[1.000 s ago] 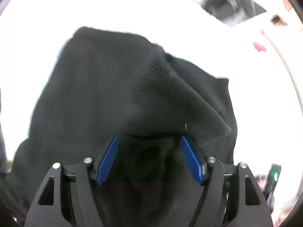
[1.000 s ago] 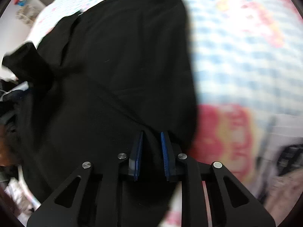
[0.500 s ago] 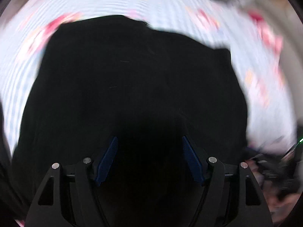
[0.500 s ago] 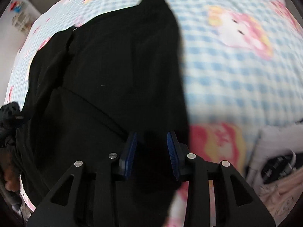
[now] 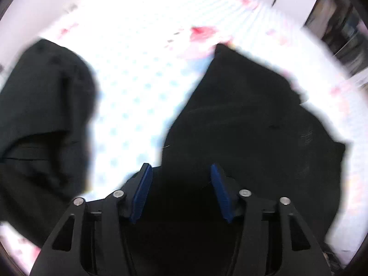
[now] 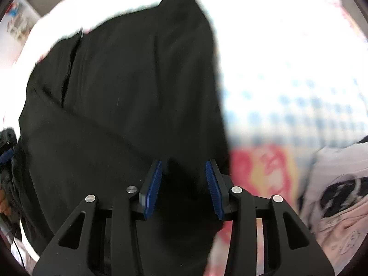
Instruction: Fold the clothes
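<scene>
Only at left wrist, second black garment (image 5: 43,105) beyond wide jaws; right jaws wide too.

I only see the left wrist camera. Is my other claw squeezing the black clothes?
Observer: No. The right gripper is open, with the black garment lying between its fingers.
Operator: Anything else near it?
Observer: A white and pink printed garment lies to its right.
Operator: What's on the sheet there?
Observer: A red and yellow cartoon print, right beside the black garment's edge.
</scene>
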`<state>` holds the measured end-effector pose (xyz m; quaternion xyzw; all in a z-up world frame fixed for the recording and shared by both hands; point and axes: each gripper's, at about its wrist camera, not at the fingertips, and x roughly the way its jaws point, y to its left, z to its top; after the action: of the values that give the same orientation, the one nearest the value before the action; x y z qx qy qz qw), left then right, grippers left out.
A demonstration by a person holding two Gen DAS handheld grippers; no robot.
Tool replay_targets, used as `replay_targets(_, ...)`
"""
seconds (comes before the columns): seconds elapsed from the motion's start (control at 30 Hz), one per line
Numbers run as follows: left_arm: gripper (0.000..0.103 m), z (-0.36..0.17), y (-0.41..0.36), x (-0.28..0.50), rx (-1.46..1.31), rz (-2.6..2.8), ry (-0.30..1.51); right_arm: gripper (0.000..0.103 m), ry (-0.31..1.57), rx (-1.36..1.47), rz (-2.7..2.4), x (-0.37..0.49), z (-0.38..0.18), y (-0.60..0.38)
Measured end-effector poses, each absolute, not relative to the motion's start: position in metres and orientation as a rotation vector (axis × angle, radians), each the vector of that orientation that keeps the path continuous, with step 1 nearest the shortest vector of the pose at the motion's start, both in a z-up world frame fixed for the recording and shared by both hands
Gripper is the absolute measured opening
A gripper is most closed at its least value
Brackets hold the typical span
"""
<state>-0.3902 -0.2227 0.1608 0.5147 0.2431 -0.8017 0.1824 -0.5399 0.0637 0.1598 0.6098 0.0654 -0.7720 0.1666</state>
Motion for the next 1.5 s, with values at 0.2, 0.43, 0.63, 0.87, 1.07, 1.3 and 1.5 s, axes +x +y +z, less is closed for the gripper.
replay_targets(0.2, 0.058, 0.175, -0.124, -0.381, 1.69, -2.578, 0.783, 0.039, 0.071, 1.837, -2.188, -0.585, 0.148, 0.089)
replay_targets(0.43, 0.058, 0.139, -0.034, -0.374, 2.007, -2.576, 0.662, 0.039, 0.35, 1.929, -2.002, -0.577, 0.119, 0.081)
replay_targets(0.63, 0.051, 0.137, -0.034, -0.365, 2.0, -2.508, 0.628, 0.04, 0.377, 1.913, -2.118, -0.575, 0.128, 0.118)
replay_targets(0.87, 0.051, 0.142, -0.045, -0.339, 1.997, -2.56, 0.912, 0.031, 0.097, 1.913, -2.172, -0.566, 0.165, 0.166)
replay_targets(1.07, 0.051, 0.133, -0.032, -0.285, 2.121, -2.536, 0.922, 0.036, 0.024, 1.869, -1.979, -0.474, 0.173, 0.153)
replay_targets(1.3, 0.052, 0.092, -0.012, -0.261, 2.253, -2.461, 0.797, 0.041, 0.001, 1.862, -1.906, -0.404, 0.158, 0.161)
replay_targets(1.5, 0.055, 0.079, -0.012, -0.263, 2.25, -2.571, 0.91, 0.041, 0.035, 1.675, -1.998, -0.383, 0.138, 0.168)
